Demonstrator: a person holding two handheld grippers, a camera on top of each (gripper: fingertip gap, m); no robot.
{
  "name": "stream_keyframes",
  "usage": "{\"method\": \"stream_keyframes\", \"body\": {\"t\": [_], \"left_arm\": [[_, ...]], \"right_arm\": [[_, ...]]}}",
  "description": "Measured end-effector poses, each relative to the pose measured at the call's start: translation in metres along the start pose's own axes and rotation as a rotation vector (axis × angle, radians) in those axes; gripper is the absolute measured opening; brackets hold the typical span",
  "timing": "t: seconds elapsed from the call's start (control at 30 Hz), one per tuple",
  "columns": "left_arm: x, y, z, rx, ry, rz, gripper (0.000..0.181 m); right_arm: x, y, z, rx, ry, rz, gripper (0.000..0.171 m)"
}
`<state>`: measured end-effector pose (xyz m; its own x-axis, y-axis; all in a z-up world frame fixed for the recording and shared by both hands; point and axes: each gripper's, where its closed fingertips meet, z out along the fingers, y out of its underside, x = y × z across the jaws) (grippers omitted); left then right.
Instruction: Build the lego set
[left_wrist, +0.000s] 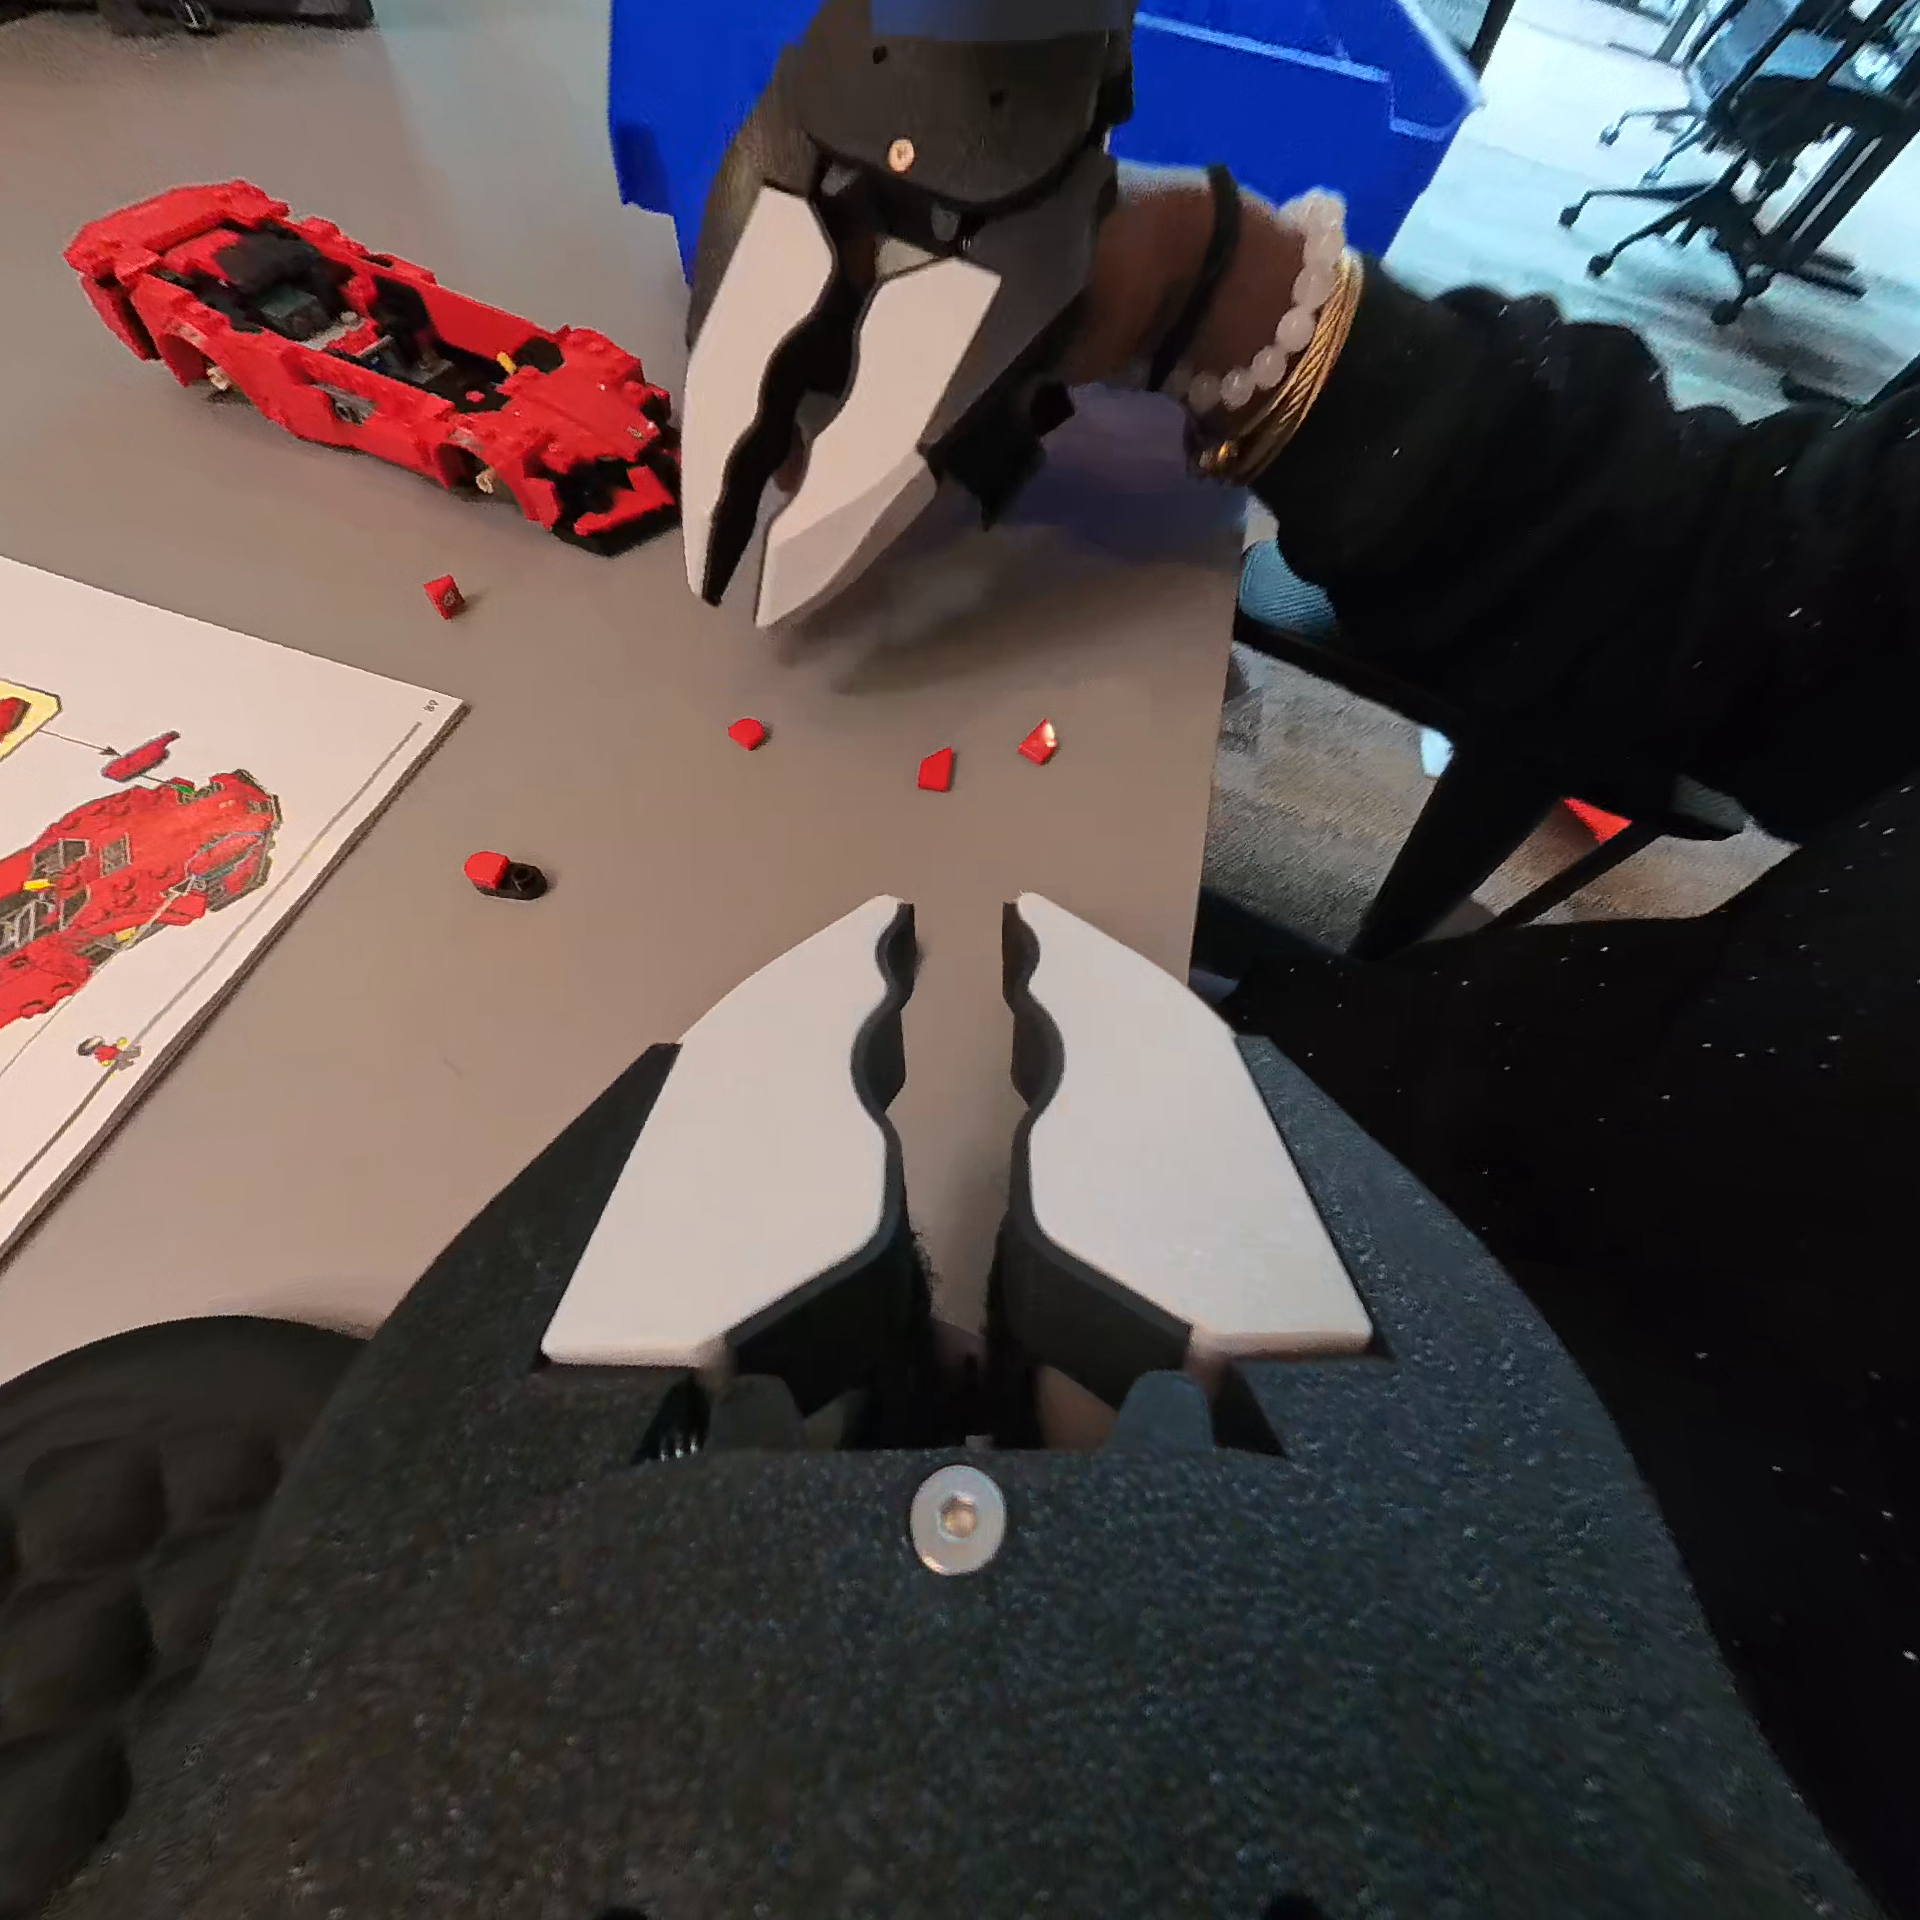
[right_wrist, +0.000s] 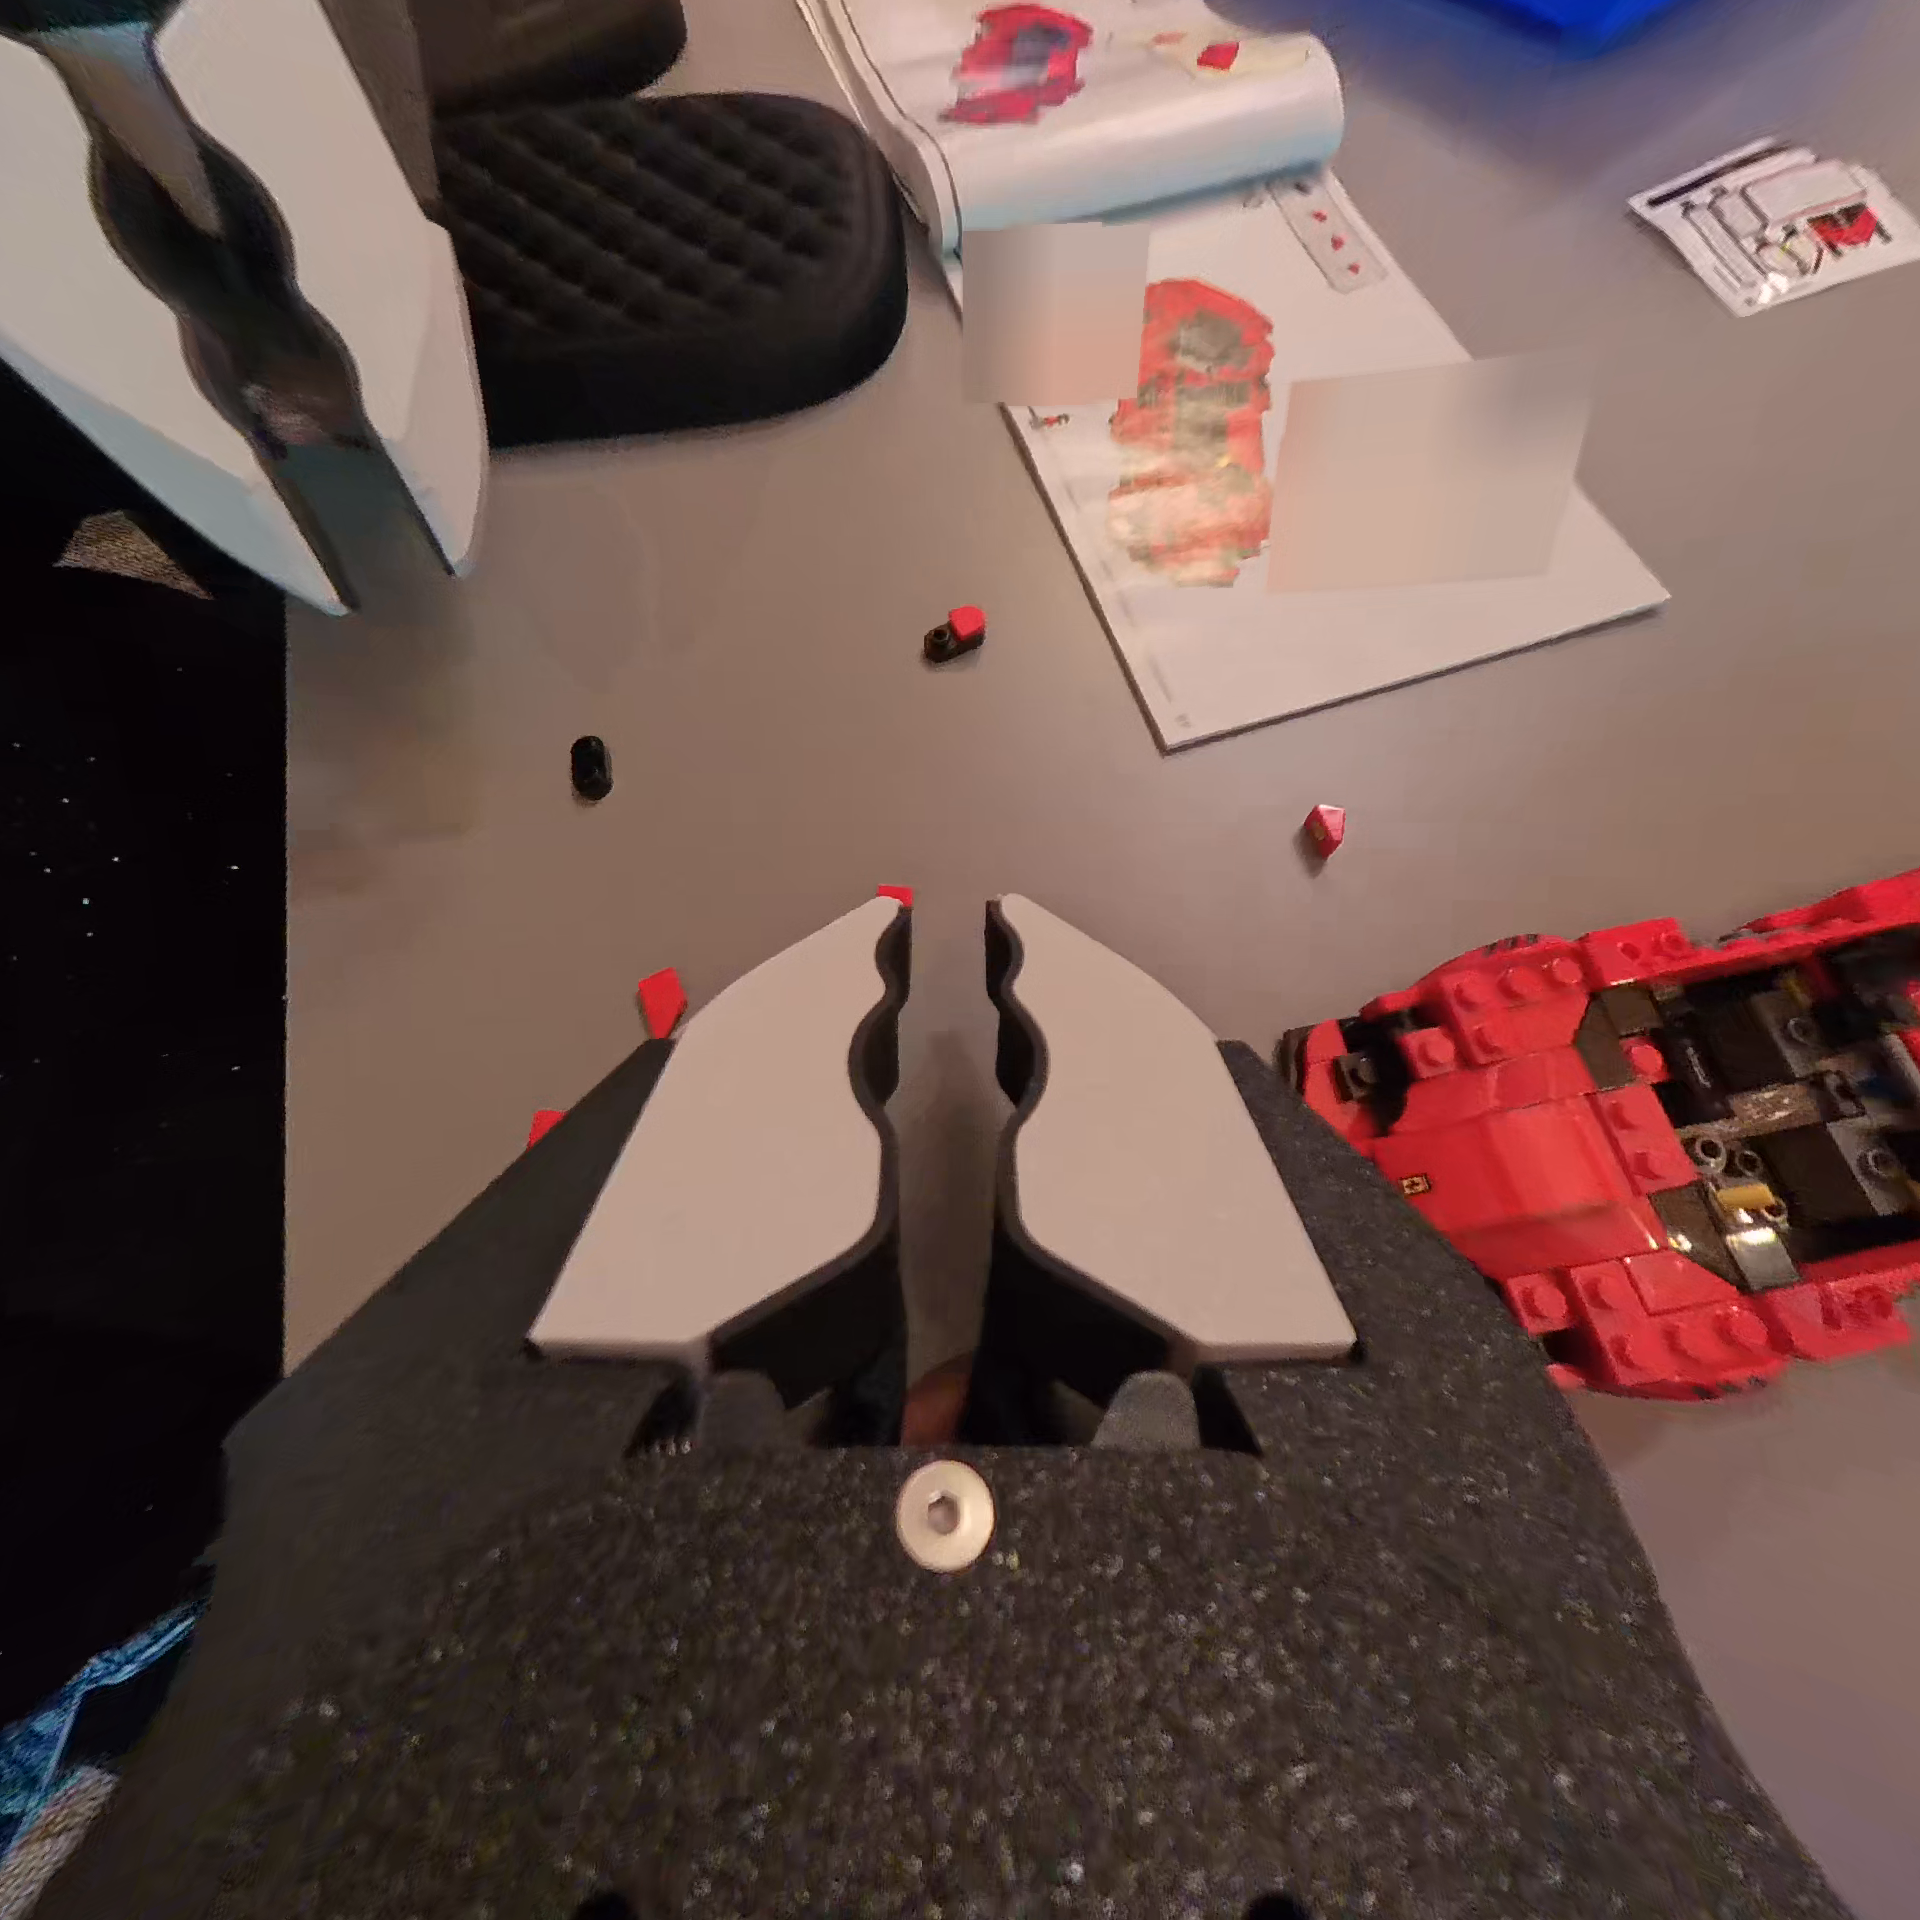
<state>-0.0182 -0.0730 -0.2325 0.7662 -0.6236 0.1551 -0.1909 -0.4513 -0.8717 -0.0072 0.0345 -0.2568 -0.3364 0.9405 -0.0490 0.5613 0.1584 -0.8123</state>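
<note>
Grey tabletop (left_wrist: 312, 1195) carrying a part-built red lego car (left_wrist: 364, 353) toward the far edge, beside a blue bin (left_wrist: 1247, 135). Open instruction booklet (left_wrist: 156, 883) at the left edge. Small red pieces (left_wrist: 935, 771) scattered near the right edge; a red-and-black piece (left_wrist: 506, 875) just beside the booklet's corner. Left gripper (left_wrist: 958, 914) low over the near edge, fingers apart, empty. Right gripper (left_wrist: 743, 603) tilted down beside the car's nose, tips slightly apart, holding nothing.
</note>
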Motion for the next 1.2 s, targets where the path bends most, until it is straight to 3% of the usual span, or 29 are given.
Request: {"method": "stream_keyframes", "body": {"t": [0.23,0.6,0.83,0.93,1.2], "left_arm": [[0.000,-0.008,-0.007,0.080,0.059,-0.072,0.011],[0.002,0.000,-0.001,0.012,0.073,-0.068,0.011],[0.003,0.002,0.001,-0.001,0.080,-0.066,0.011],[0.002,0.002,0.001,-0.001,0.076,-0.063,0.011],[0.001,0.002,0.001,-0.002,0.057,-0.051,0.012]], "right_arm": [[0.002,0.003,0.001,0.055,-0.044,-0.059,0.017],[0.000,0.000,-0.001,0.080,-0.170,-0.151,0.015],[-0.014,0.009,0.015,-0.034,-0.277,-0.260,0.014],[-0.014,0.011,0.020,-0.075,-0.267,-0.209,0.016],[-0.013,0.007,0.017,-0.024,-0.003,-0.044,0.022]]}}
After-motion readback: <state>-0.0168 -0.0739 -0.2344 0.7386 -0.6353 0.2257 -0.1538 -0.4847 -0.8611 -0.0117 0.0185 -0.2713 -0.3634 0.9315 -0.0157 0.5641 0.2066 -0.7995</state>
